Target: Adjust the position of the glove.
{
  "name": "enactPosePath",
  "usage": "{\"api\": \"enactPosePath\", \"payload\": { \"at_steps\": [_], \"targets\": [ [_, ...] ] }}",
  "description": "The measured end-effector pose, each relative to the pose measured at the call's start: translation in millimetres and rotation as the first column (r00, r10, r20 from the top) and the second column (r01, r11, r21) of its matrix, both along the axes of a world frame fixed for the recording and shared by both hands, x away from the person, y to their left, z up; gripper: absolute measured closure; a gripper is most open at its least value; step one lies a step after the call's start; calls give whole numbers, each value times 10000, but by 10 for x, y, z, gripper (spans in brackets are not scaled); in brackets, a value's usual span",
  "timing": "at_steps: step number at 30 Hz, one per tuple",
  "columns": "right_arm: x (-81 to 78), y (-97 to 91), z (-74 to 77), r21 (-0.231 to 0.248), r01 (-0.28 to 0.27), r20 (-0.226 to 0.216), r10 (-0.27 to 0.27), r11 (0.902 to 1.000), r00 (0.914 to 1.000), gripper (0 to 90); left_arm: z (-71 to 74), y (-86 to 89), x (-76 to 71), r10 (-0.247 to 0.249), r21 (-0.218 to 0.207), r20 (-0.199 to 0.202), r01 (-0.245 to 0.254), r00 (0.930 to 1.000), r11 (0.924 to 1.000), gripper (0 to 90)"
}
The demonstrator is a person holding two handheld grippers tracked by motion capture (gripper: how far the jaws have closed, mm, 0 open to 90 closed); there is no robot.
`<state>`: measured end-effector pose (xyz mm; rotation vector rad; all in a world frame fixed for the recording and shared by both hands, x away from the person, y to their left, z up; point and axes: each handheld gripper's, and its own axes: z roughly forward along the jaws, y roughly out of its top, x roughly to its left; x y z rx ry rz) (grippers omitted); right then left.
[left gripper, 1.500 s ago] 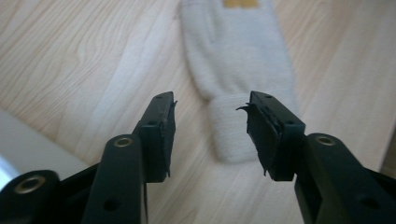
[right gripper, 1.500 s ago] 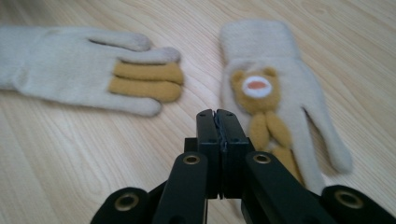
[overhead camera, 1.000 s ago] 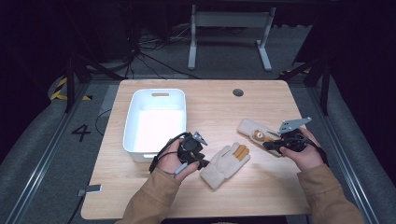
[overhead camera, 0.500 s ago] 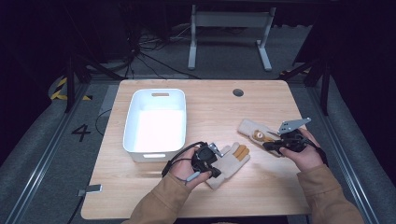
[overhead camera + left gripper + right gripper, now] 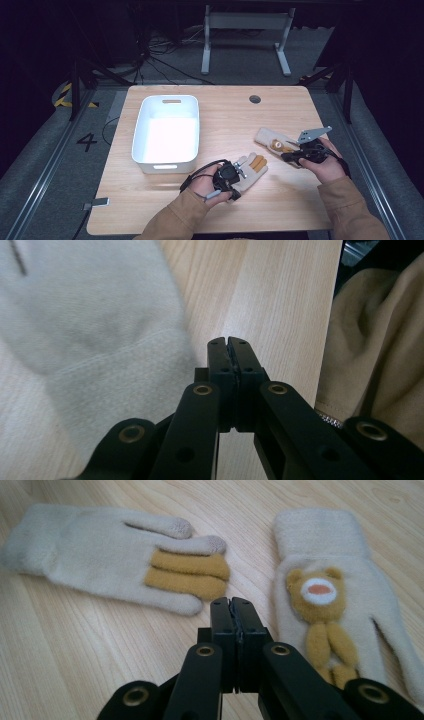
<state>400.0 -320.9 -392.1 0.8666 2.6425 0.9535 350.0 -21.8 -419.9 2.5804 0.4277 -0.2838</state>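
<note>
The left gripper [image 5: 239,175] has been moved over to the plain glove [image 5: 250,170], and its jaws have just been shut with nothing between them. The glove seems missed, so another try is likely needed. The right gripper [image 5: 292,155] is shut too, beside the bear glove [image 5: 270,140]. Nothing is seen in the white bin [image 5: 142,130].

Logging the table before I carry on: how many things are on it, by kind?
Cream knitted gloves: 2, one with tan fingers, one with a tan bear.
White rectangular plastic bin: 1.
Total: 3.
</note>
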Motion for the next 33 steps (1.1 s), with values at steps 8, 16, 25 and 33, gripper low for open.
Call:
{"api": "enactPosePath", "payload": {
  "at_steps": [8, 16, 25, 33],
  "targets": [
    [1, 29, -21, -49, -117, -70, 117, 9999, 9999, 899, -68, -54, -14, -253, 382, -132, 258, 9996, 9989, 899],
    [-1, 37, -27, -43, -126, -100, 125, 9999, 9999, 899, -104, -12, 32, 103, 608, 39, -105, 9999, 9981, 897],
    [-4, 30, -21, -33, -114, -85, 114, 9999, 9999, 899, -107, 115, 135, 726, 672, 265, -742, 9970, 9950, 891],
    [-8, 48, -21, 60, -142, -117, 143, 9999, 9998, 900, -67, 207, 174, 1035, 316, 280, -1043, 9942, 9940, 838]
  ]
}}
